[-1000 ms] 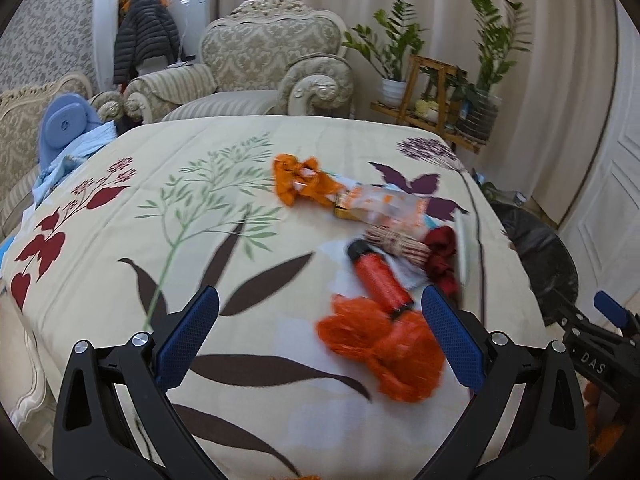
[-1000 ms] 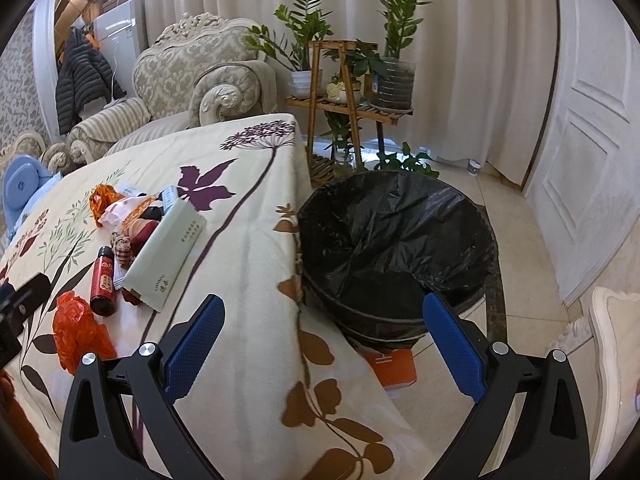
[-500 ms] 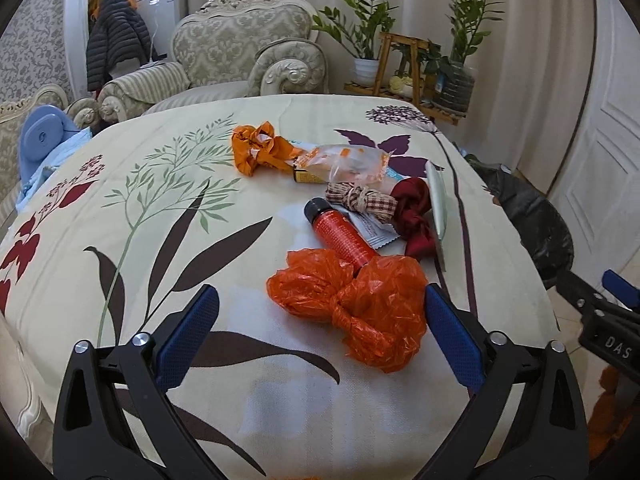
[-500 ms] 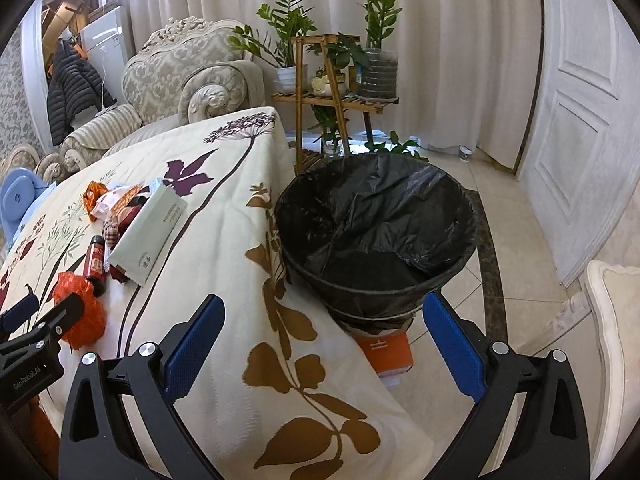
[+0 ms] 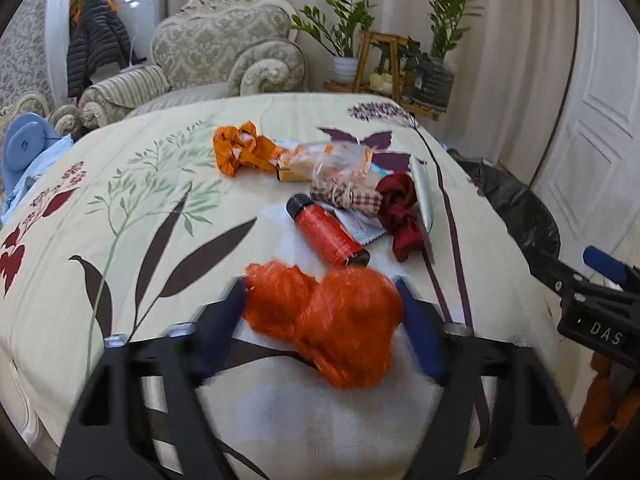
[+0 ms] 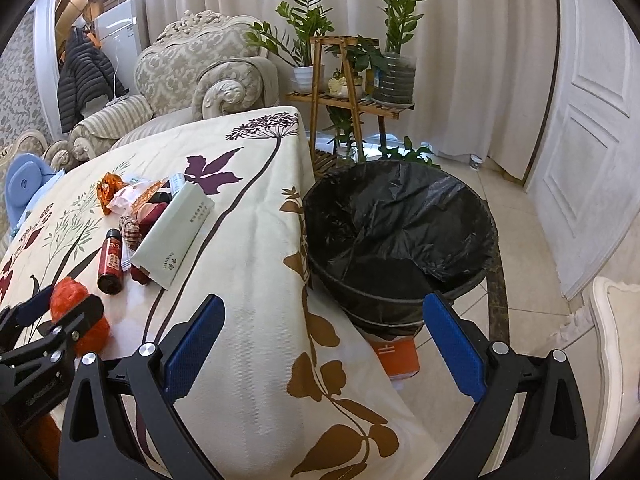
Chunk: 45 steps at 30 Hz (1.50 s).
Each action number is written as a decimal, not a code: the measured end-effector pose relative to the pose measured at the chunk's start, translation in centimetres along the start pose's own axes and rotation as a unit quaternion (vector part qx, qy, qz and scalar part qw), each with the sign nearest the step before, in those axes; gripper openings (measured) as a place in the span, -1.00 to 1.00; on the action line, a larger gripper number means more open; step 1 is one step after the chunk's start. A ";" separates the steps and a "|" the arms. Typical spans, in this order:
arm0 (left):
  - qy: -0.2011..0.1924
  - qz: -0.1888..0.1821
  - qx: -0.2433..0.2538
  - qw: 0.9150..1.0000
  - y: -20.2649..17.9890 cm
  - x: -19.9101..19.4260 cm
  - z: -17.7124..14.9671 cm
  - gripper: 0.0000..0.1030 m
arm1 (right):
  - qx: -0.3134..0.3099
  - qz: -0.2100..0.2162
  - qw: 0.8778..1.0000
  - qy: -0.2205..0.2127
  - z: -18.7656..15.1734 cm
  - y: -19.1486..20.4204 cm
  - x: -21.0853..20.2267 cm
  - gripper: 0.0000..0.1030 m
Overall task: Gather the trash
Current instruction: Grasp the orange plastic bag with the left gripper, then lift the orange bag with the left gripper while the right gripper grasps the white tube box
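Trash lies in a loose cluster toward the right edge of the table (image 5: 120,208), and the nearest piece, a crumpled orange plastic bag (image 5: 328,320), sits between the two blue pads of the left gripper (image 5: 320,316) in the left wrist view. The jaws are closing on it; the pads are blurred and look to be just meeting the bag's sides, so I cannot tell whether they press it yet. The bag is soft and puffy, so it may squash and slide out, or only a thin fold may be caught and tear free on the lift. A red bottle (image 5: 328,232) lies touching or just beside the bag's far side and could be nudged into a roll. Behind it lie a dark red cloth (image 5: 400,212), a checked bundle (image 5: 344,196) and an orange wrapper (image 5: 240,148).

In the right wrist view the right gripper (image 6: 324,352) stands with fingers spread wide and empty, over the table's right edge. The black-lined bin (image 6: 400,220) stands on the floor just beside that edge. A light bag released early could drift and miss it, or land on the tablecloth overhang.
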<state>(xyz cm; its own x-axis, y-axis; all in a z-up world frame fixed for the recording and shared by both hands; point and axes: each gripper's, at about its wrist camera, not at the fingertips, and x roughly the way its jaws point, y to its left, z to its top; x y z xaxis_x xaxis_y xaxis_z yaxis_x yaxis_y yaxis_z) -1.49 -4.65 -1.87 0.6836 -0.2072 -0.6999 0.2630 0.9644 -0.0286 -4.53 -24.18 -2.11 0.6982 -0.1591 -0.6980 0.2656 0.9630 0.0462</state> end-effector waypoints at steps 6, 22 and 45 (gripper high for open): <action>-0.011 -0.001 0.001 1.000 0.6 -0.6 0.1 -0.06 | -0.007 0.007 1.000 -0.002 0.5 1.0 0.0 0.87; -0.014 0.079 -0.032 0.996 8.8 -0.9 2.0 -0.07 | -0.062 0.027 0.998 0.009 3.0 7.5 1.2 0.40; -0.003 0.078 -0.075 0.994 15.4 1.0 3.0 -0.07 | -0.060 0.003 0.997 0.046 4.4 9.8 3.4 0.11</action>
<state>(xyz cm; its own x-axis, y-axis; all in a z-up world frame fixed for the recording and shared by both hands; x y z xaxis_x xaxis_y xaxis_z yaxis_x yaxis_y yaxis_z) 5.30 9.45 -0.90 0.7126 -0.0538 -0.6995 0.0491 0.9984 -0.0268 3.36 -16.27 -0.92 0.6344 -0.1378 -0.7606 0.1756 0.9840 -0.0318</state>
